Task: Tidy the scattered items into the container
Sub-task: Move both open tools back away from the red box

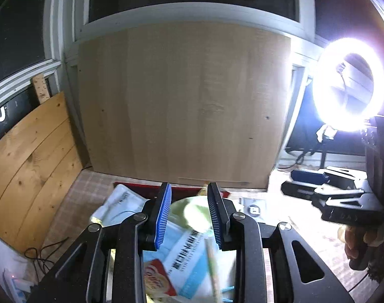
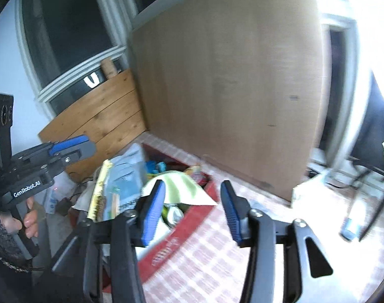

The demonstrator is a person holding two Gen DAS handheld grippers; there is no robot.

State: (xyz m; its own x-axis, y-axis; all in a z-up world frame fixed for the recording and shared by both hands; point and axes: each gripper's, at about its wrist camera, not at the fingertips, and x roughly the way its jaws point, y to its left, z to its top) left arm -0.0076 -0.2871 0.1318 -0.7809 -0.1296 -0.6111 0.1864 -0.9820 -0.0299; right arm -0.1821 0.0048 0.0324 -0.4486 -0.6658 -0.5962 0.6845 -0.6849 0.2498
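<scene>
The red box sits on the checked tablecloth near the table's far edge, close to the tall pale wooden board standing behind it. It is heaped full. A pale green sheet lies on top, and a light blue printed packet lies under it. A second pale blue pouch leans over the box's left wall, with a yellow-edged packet beside it. Small blue and yellow items show at the far end of the box, too blurred to identify.

My left gripper hovers above the heap, jaws parted, the green sheet and blue packet visible between the blue pads. No contact that I can see.

My right gripper hangs over the box's right wall, jaws wide apart and holding nothing. The left pad is over the contents, the right pad over the tablecloth.

A hand holds the left gripper's handle. A lit ring light stands at the table's right side. A knotty pine panel leans at the left.
</scene>
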